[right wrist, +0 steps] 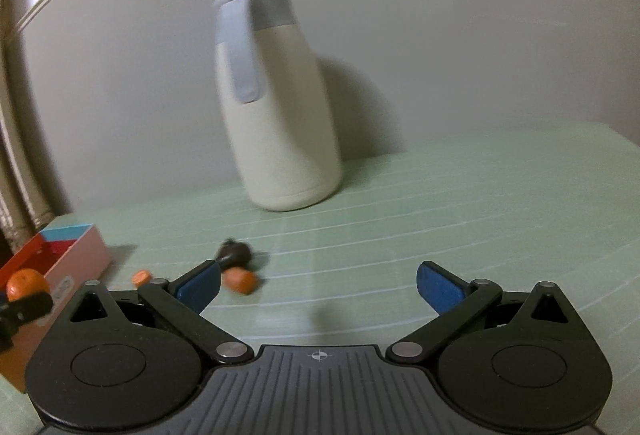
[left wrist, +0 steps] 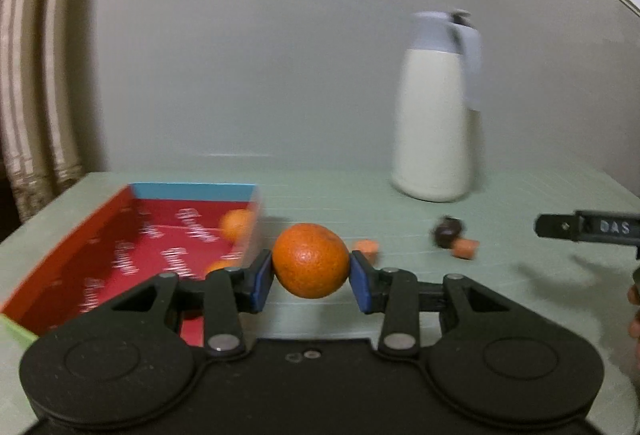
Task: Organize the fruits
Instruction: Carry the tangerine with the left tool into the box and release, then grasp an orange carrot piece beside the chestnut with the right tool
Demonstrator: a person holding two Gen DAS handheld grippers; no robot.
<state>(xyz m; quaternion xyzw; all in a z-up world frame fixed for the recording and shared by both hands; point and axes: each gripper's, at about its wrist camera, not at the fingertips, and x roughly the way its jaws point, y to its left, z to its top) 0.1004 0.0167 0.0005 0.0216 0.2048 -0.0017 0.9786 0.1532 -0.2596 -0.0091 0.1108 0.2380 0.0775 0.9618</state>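
My left gripper (left wrist: 311, 273) is shut on an orange tangerine (left wrist: 310, 261) and holds it above the table, just right of a red box (left wrist: 100, 235). Two more tangerines lie in the box, one by its far right corner (left wrist: 237, 223). In the right wrist view the held tangerine (right wrist: 26, 283) shows at the far left beside the box (right wrist: 80, 255). My right gripper (right wrist: 318, 287) is open and empty above the green table (right wrist: 440, 203). Two small orange pieces (right wrist: 242, 281) (right wrist: 141, 277) and a dark object (right wrist: 236, 254) lie ahead of its left finger.
A tall cream jug with a grey lid (left wrist: 434, 107) stands at the back of the table near the wall; it also shows in the right wrist view (right wrist: 276, 103). A curtain (left wrist: 28, 75) hangs at the left. The right gripper's finger (left wrist: 580, 229) enters the left view's right edge.
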